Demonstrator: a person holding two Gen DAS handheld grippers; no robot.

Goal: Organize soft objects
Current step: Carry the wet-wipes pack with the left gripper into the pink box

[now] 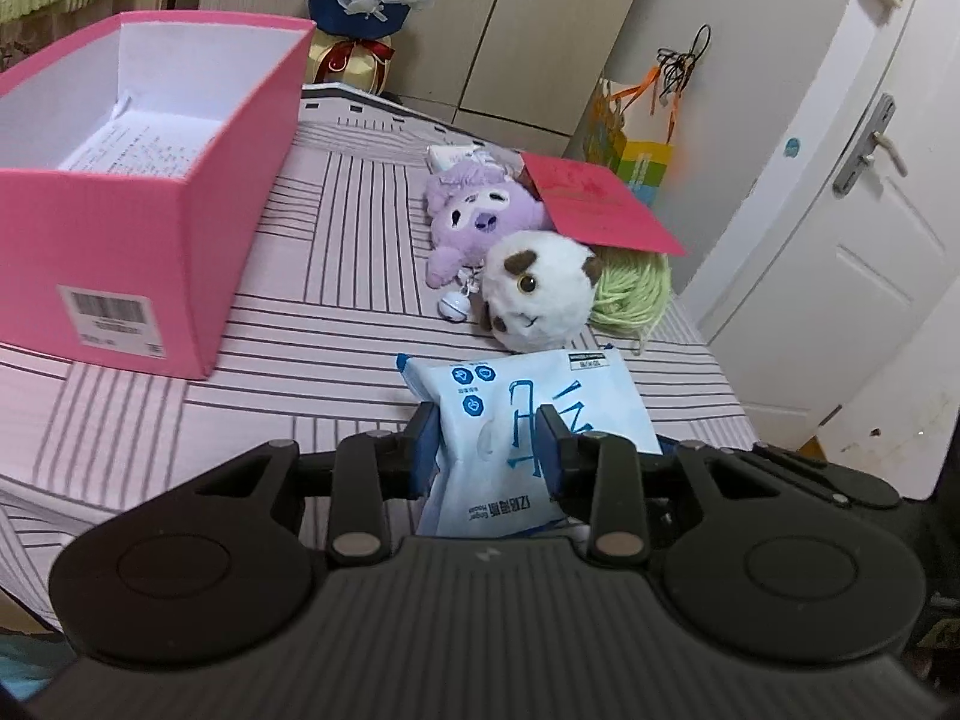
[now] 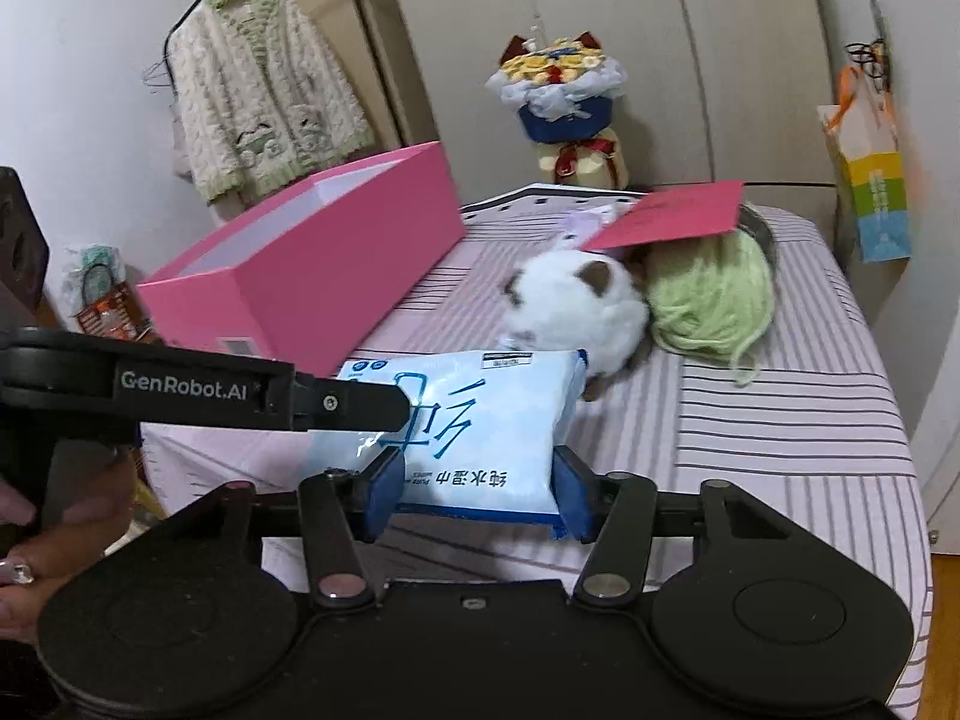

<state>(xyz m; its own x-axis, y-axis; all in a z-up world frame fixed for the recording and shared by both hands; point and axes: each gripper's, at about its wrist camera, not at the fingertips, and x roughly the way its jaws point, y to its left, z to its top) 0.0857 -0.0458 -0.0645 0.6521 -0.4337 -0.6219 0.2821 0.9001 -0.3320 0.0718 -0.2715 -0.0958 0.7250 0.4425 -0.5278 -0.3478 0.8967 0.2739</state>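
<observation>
Both grippers grip the same blue-and-white wet-wipes pack above the near edge of the striped table. My left gripper is shut on one end of it. My right gripper is shut on the other end of the pack; the left gripper's arm reaches in from the left. Behind lie a white plush, a purple plush and a green yarn ball. The open pink box stands at the left.
A red card rests on the plush toys and yarn. A flower bouquet stands behind the table. A gift bag hangs by the door at the right. The striped cloth covers the table.
</observation>
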